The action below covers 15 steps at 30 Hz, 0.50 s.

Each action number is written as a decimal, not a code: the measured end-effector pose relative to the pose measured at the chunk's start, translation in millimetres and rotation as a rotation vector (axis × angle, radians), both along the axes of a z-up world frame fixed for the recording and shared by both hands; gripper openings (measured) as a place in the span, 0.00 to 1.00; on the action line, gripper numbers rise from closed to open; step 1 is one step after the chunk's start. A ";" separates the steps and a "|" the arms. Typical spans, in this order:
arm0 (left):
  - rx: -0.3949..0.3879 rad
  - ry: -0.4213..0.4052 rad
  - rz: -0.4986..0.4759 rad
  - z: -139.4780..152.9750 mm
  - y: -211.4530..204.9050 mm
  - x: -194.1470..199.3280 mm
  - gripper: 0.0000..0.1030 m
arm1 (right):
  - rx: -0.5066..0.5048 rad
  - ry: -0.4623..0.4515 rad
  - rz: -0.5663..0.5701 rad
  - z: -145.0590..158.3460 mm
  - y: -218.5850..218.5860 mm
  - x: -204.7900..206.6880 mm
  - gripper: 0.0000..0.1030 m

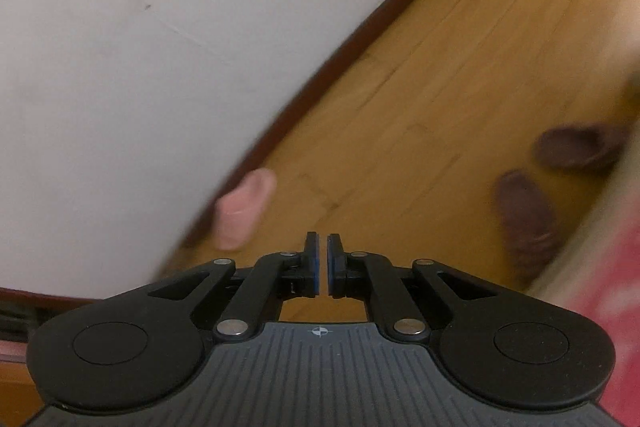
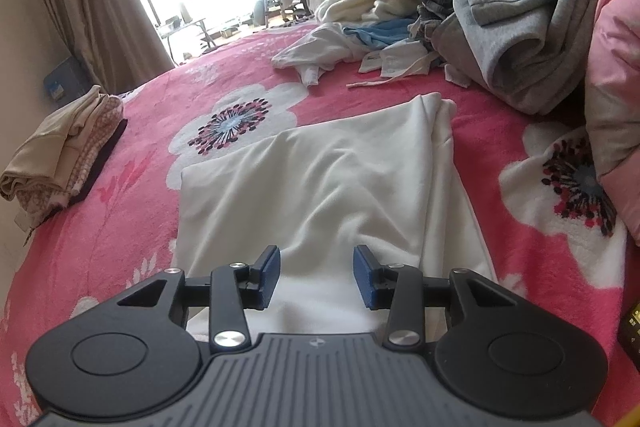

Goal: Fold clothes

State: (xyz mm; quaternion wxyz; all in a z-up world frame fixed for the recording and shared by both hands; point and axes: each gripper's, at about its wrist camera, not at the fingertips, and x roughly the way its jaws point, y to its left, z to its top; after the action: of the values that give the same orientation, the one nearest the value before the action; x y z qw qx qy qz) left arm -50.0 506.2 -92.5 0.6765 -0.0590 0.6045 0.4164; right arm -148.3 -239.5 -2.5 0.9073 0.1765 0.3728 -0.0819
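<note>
- Presently: right gripper [image 2: 316, 277] hovers low over the near hem of the white garment [image 2: 320, 179]; jaws spread, cloth below them, nothing pinched.
- Left gripper [image 1: 322, 265] points at the wooden floor [image 1: 420, 99] beside the bed; jaws nearly pressed together, a thin slit between them, empty. View is blurred.
- Step, judged: garment lies partly folded, roughly rectangular; one more fold remains.
- Next move calls for both grippers at the near edge, pinching the thin, soft, creased fabric.
- Beneath: fleecy pink floral blanket [image 2: 160, 115].
- Left: folded stack [image 2: 60, 147], beige.
- Far: unfolded pile [image 2: 520, 27], thick grey fleece uppermost.
</note>
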 end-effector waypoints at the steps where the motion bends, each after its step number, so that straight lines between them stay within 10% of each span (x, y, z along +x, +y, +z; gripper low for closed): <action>1: -0.024 -0.040 -0.043 11.1 -12.6 9.6 0.09 | 0.008 0.002 0.001 0.4 -1.7 -0.1 0.47; 6: -0.182 -0.250 -0.382 70.9 -111.1 68.5 0.29 | 0.062 0.002 -0.011 7.6 -14.6 -3.6 0.53; 15: -0.634 -0.427 -0.979 105.1 -360.6 104.1 0.35 | 0.283 0.035 -0.046 27.1 -71.6 -28.7 0.57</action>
State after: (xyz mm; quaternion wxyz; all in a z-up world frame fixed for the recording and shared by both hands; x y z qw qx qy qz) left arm 54.1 145.5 12.6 0.8446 -0.0548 0.5072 -0.1627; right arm -176.9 -311.1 24.6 0.8645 0.3098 0.3923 -0.0526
